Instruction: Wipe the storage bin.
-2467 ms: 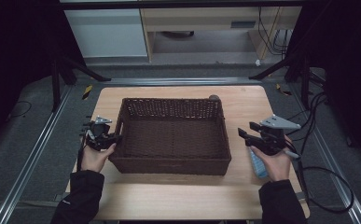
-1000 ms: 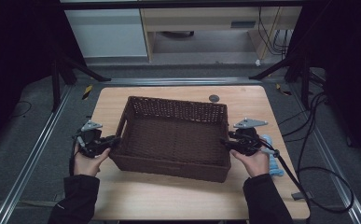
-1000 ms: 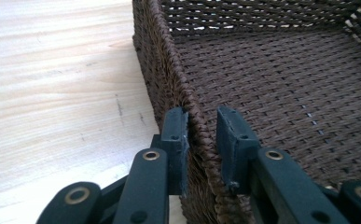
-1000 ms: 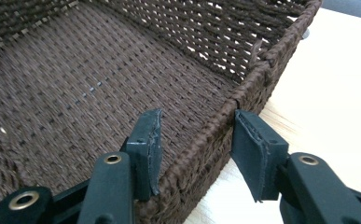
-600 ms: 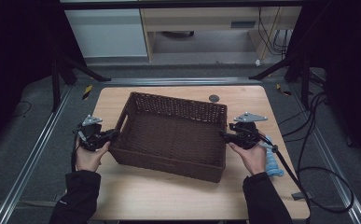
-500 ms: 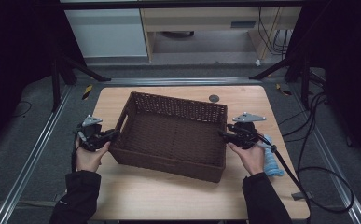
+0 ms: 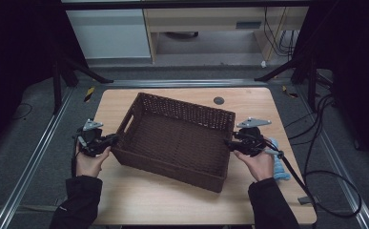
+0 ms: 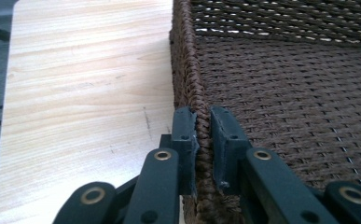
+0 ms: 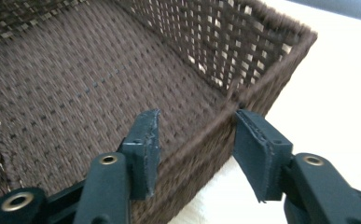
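1. Left gripper [image 7: 109, 141]: fingers [image 8: 185, 140] clamped on the rim of the wicker basket [image 7: 175, 138] at its left short wall. In the left gripper view one finger sits outside the wall and the other inside, both pads pressed flat against the weave. The jaws have just been closing, with the basket wall between them.
2. Right gripper [image 7: 230, 144]: fingers [image 9: 145, 144] apart, straddling the basket's right short wall near a corner. In the right gripper view one finger is inside over the basket floor and the other outside over the worktop [image 7: 163, 200]; a gap shows on the outer side and neither pad presses on the wall. The jaws have just been opening, with the wall between them.
3. Basket location: on the worktop, roughly central, between the two hands. Its near right corner lies close to the front edge.
4. Edges and room: bare worktop strip behind the basket, where a small dark round disc [image 7: 219, 100] lies near the back edge. A narrower bare strip lies to the left. To the right, a light blue cloth [image 7: 278, 164] lies under the right hand, near the right edge.
5. Orientation: long axis runs left to right but skewed, the left end farther back and the right end nearer the person. Opening faces up; interior empty.
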`<state>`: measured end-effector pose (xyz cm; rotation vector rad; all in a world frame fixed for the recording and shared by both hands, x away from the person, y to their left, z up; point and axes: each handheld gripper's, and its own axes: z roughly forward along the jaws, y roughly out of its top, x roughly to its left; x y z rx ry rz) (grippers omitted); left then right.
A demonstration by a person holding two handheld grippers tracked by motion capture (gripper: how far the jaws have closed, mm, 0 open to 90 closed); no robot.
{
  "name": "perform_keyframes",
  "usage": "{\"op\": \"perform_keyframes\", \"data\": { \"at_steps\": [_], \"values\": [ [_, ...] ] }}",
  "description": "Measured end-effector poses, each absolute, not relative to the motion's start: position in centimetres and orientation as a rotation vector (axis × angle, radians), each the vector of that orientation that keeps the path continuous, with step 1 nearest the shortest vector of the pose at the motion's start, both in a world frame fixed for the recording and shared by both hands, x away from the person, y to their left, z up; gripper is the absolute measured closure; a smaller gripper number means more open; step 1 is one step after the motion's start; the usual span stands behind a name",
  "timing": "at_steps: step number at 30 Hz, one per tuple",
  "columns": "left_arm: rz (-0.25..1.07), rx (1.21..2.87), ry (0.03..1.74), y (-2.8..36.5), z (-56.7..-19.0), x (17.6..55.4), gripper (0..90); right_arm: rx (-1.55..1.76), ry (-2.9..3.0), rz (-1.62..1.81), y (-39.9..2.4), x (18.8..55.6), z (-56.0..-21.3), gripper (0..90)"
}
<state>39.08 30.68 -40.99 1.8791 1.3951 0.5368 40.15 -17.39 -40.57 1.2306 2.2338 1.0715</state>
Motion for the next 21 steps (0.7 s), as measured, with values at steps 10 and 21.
{"op": "perform_keyframes", "data": {
  "at_steps": [10,21],
  "values": [
    [0.532,1.822,1.406,31.3,-41.4,40.2,79.9,1.203,2.139,1.103,-17.6,41.8,-41.6,50.1],
    [0.603,1.837,1.410,30.6,-40.4,38.3,57.6,1.239,2.144,1.122,-17.7,40.8,-41.6,51.0]
  ]
}}
